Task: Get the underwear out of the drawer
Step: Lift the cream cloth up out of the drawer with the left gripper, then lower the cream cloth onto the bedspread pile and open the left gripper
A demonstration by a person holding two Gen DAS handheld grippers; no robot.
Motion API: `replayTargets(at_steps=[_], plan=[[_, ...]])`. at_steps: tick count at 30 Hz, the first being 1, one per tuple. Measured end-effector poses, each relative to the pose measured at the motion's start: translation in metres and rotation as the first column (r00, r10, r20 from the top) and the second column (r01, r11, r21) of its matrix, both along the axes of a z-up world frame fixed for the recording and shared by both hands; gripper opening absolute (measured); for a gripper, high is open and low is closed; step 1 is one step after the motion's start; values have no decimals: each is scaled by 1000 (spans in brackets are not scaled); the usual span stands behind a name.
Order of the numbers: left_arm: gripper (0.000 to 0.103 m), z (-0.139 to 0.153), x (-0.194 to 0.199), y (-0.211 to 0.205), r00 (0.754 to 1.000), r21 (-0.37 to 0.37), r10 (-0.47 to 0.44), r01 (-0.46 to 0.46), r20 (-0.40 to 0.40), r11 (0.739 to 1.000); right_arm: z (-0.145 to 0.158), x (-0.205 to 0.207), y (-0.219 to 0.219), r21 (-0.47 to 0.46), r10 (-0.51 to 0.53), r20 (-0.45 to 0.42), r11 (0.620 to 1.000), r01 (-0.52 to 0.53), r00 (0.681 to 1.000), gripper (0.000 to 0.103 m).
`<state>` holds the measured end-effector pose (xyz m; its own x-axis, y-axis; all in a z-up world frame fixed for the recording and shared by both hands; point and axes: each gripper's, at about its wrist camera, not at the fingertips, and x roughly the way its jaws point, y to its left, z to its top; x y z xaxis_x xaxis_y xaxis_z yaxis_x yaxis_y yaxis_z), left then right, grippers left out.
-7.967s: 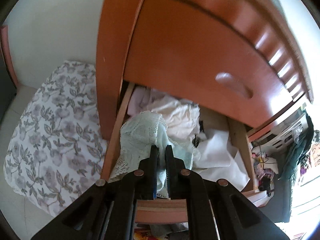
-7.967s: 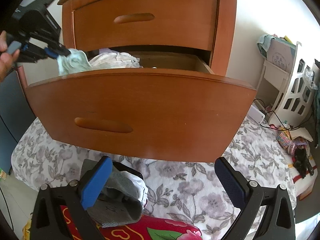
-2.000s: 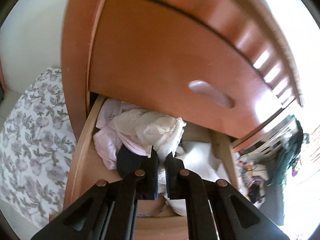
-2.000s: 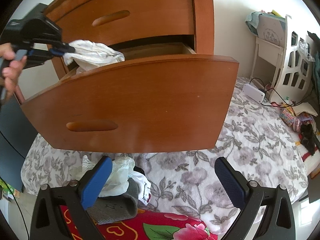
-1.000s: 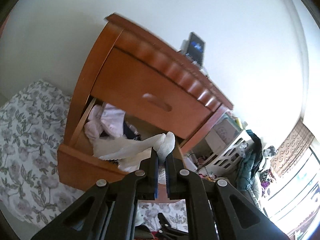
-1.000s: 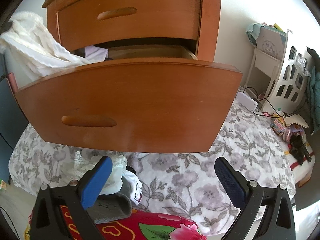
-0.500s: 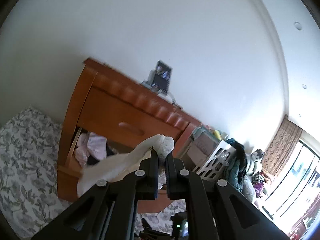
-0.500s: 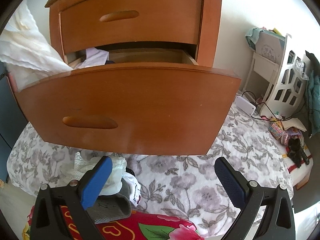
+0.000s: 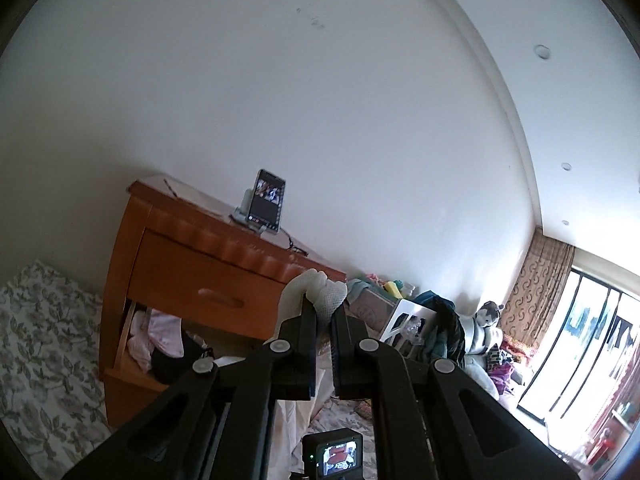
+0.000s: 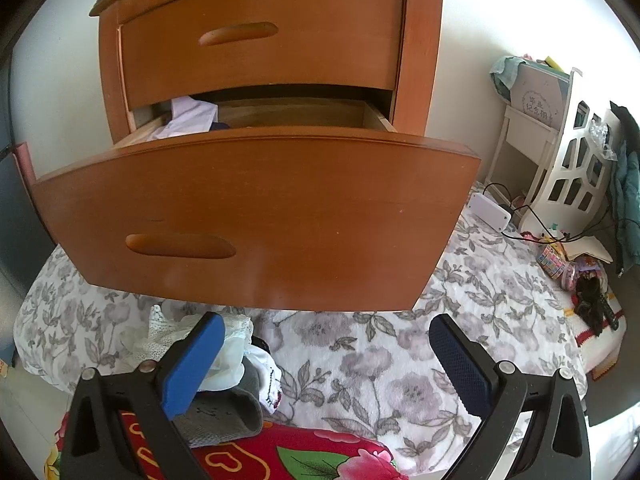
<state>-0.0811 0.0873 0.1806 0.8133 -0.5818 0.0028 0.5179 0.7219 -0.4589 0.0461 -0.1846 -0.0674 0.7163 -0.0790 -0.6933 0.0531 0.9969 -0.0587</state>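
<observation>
My left gripper [image 9: 323, 307] is shut on a white lacy piece of underwear [image 9: 325, 291], held high and well clear of the wooden nightstand [image 9: 168, 240]. The cloth bunches above the fingertips and hangs down behind the fingers. The lower drawer [image 10: 256, 216] stands pulled out; pale pink and dark garments [image 9: 160, 340] lie in its left part. My right gripper [image 10: 324, 354] is open and empty, low in front of the drawer face. Under it lies a pile of removed underwear [image 10: 224, 356] on the flowered bedding [image 10: 400, 360].
A phone on a stand [image 9: 265, 206] sits on top of the nightstand. A white shelf unit [image 10: 560, 168] with clothes and cables stands at the right. A red flowered cloth [image 10: 280, 456] lies nearest me. A window with curtains [image 9: 580, 340] is far right.
My left gripper has kept rising and backing away with the white underwear, which now hangs free of the drawer and is out of the right wrist view. The right gripper has barely moved.
</observation>
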Motion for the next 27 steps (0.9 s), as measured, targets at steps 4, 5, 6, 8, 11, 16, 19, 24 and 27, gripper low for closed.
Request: replayTargets(at_steps=[4, 5, 6, 8, 11, 16, 19, 24, 27], plan=[[5, 2, -5, -2, 1000, 10, -2, 2, 9, 1000, 0, 0, 0, 1, -1, 2, 1000, 1, 1000, 103], [5, 1, -4, -2, 1000, 11, 2, -2, 4, 1000, 1, 0, -1, 1, -2, 2, 1000, 2, 1000, 103], [5, 0, -2, -2, 1000, 14, 5, -5, -1, 1000, 1, 0, -1, 1, -2, 2, 1000, 2, 1000, 103], [5, -4, 3, -3, 1000, 27, 11, -11, -26, 1000, 1, 0, -1, 1, -1, 2, 1000, 1, 1000, 103], [5, -15, 19, -8, 995, 55, 5, 1, -96, 999, 0, 0, -1, 1, -1, 2, 1000, 1, 1000, 103], [5, -46, 52, -21, 974, 126, 22, 7, -227, 992, 0, 0, 0, 1, -1, 2, 1000, 1, 1000, 103], [5, -82, 80, -35, 934, 179, 37, 29, -357, 983, 0, 0, 0, 1, -1, 1, 1000, 1, 1000, 103], [5, -154, 119, -57, 821, 249, 79, 78, -565, 965, 0, 0, -1, 6, -1, 1, 1000, 1, 1000, 103], [5, -190, 130, -63, 756, 264, 100, 100, -647, 959, -1, -1, -3, 13, -3, -2, 1000, 3, 1000, 103]])
